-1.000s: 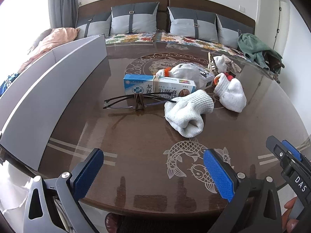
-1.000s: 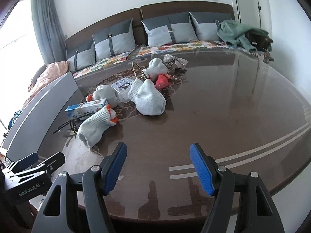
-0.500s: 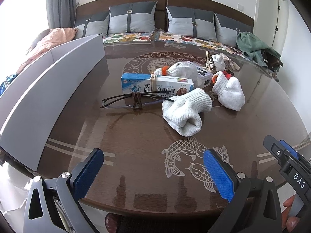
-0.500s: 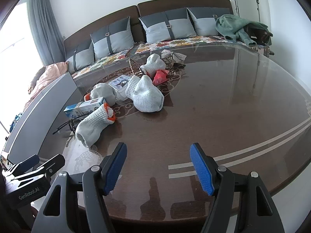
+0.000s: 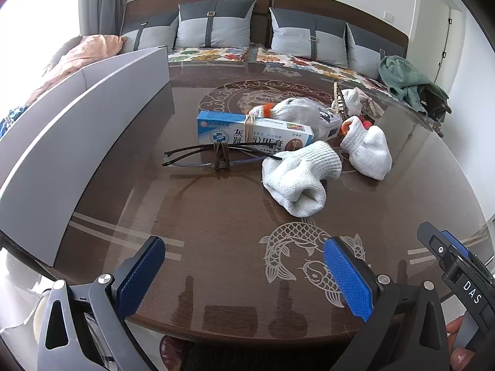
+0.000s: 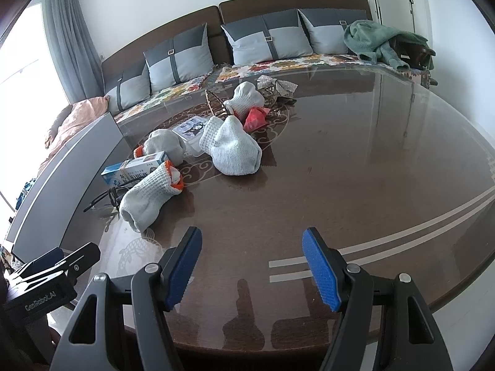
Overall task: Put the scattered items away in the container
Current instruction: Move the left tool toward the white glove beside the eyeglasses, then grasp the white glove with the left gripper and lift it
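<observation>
Scattered items lie mid-table: black glasses [image 5: 216, 156], a blue-and-white medicine box [image 5: 253, 131], several white knit gloves with orange cuffs, the nearest glove [image 5: 300, 179] also in the right wrist view [image 6: 148, 198], another glove [image 6: 232, 148], a red packet [image 6: 255, 117] and a small white box [image 6: 191, 128]. The grey container [image 5: 77, 117] stands along the table's left side. My left gripper [image 5: 244, 272] is open and empty over the near edge. My right gripper [image 6: 252, 266] is open and empty, right of it.
The round brown glass-topped table [image 6: 355, 160] has fish engravings. A sofa with grey cushions [image 5: 213, 24] and a green blanket [image 6: 377, 40] lies behind. A wire clip [image 6: 215, 102] and shiny wrappers [image 6: 275, 83] sit at the far side of the pile.
Both grippers have shifted slightly forward towards the table; the items look a little nearer. Jaws stay open. Nothing was picked up.
</observation>
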The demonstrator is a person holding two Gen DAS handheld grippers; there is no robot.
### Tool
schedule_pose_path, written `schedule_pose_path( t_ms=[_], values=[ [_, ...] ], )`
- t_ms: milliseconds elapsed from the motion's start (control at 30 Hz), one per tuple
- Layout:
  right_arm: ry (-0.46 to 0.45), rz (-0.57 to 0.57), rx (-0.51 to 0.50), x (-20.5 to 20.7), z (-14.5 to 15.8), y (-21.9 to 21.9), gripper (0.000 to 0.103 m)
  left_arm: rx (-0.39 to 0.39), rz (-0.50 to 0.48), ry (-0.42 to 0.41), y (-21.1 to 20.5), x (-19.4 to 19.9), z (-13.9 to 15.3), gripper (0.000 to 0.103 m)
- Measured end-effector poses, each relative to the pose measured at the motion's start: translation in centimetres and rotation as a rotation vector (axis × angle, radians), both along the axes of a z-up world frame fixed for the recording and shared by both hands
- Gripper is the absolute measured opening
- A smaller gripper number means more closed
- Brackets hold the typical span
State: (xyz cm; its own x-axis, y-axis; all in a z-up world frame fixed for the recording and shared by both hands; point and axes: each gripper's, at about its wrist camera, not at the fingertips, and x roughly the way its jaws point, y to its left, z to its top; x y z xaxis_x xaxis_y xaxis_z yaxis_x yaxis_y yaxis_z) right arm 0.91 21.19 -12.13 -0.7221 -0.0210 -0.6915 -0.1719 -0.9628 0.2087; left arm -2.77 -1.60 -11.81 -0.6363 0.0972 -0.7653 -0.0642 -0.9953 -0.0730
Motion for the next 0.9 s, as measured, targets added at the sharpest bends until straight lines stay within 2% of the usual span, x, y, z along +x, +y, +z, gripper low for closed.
schedule_pose_path(
  t_ms=[300, 533, 633, 900],
  values=[
    [-0.002, 0.000, -0.010, 0.0, -0.1, 0.1, 0.069, 0.019, 0.003, -0.010, -0.3, -0.1, 0.0, 0.103],
    [-0.006, -0.003, -0.020, 0.0, -0.2, 0.3, 0.069, 0.110, 0.017, -0.037, -1.8, -0.7, -0.1, 0.103],
    [-0.010, -0.001, -0.024, -0.1, -0.2, 0.4, 0.069, 0.120, -0.049, -0.027, -1.6, -1.2, 0.3, 0.103],
    [-0.022, -0.004, -0.039, -0.2, -0.6, 0.6, 0.069, 0.168, -0.267, -0.106, -0.9, -4.5, 0.3, 0.103]
  ],
)
